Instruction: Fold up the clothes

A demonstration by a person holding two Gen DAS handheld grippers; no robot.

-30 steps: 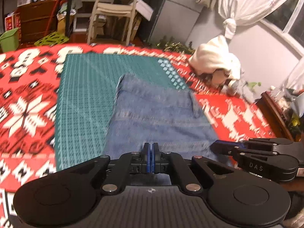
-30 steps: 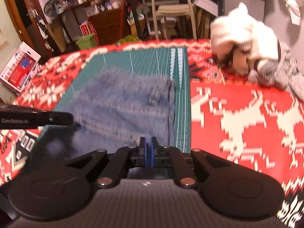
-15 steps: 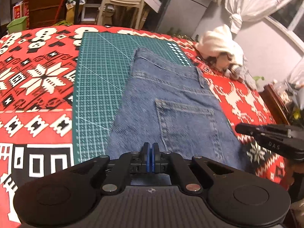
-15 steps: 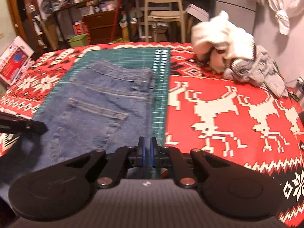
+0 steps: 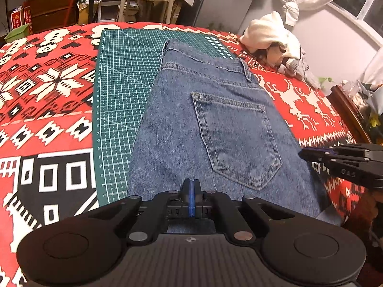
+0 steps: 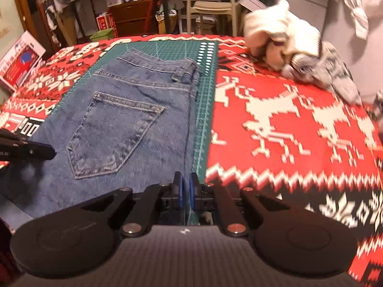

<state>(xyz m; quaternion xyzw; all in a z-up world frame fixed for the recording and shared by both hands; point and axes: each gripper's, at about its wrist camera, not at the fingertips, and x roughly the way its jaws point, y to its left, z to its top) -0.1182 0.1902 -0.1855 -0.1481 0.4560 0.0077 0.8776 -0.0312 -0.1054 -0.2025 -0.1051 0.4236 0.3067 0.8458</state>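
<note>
In the left wrist view, the left gripper (image 5: 191, 186), fingers pressed together, sits at six o'clock over the jeans (image 5: 203, 129), which lie flat on the green mat (image 5: 119, 76), probably for creasing. In the right wrist view, the right gripper (image 6: 186, 189), fingers slightly parted, holds nothing at the jeans' five-o'clock edge.

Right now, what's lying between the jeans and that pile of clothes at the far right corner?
In the right wrist view, a strip of green cutting mat, then bare red patterned blanket, lies between the jeans and the clothes pile.
</note>
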